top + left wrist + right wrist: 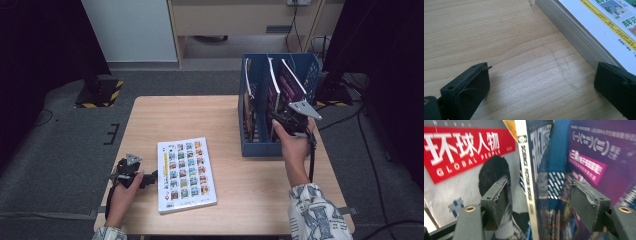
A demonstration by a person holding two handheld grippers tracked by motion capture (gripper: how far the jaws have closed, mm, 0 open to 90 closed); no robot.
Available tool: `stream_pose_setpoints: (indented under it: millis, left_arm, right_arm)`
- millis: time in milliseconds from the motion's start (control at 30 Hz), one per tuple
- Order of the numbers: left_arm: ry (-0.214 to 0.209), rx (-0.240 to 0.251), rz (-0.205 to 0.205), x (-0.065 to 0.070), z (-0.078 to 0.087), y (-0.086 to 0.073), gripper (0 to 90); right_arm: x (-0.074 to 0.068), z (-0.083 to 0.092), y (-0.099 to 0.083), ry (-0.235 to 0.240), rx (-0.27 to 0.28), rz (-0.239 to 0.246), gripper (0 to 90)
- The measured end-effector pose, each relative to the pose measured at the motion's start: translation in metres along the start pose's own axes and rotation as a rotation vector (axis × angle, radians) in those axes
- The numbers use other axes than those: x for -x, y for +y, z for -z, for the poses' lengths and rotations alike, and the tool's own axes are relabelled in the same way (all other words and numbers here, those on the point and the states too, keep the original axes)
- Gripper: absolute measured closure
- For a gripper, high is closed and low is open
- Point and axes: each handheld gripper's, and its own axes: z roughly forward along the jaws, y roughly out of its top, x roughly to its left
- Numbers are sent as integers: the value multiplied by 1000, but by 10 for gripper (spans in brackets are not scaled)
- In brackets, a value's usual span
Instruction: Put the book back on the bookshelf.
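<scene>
Black fingers (499,202) of the right gripper (539,202) stand apart astride a white-spined upright magazine (527,170), not pressing it, inside the blue plastic file rack (300,65) at upper right. Lower left, the left gripper (541,82) gapes open over the light wooden surface (499,37), beside the flat white picture-grid book (186,172).

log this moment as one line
right gripper: open around magazine in blue rack | left gripper: open beside book

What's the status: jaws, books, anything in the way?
Right gripper open, jaws either side of a standing book in the blue rack. Left gripper open beside the flat book. Neighbouring magazines crowd close.
</scene>
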Motion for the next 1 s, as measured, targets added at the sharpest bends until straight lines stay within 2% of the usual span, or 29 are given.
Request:
stream_pose_setpoints:
  millis: [267, 467, 667, 833, 1000]
  left_arm:
    - [1, 0, 0, 0, 0, 0, 0]
    - [1, 0, 1, 0, 0, 0, 0]
    - [1, 0, 1, 0, 0, 0, 0]
    - [1, 0, 1, 0, 0, 0, 0]
    - [1, 0, 2, 0, 0, 0, 0]
  right_arm:
    - [7, 17, -4, 11, 24, -13, 340]
    - [13, 28, -4, 1, 39, -9, 445]
    - [18, 34, -5, -34, 52, 3, 482]
    - [23, 36, -8, -65, 49, -12, 475]
    - [31, 31, -6, -95, 45, -32, 461]
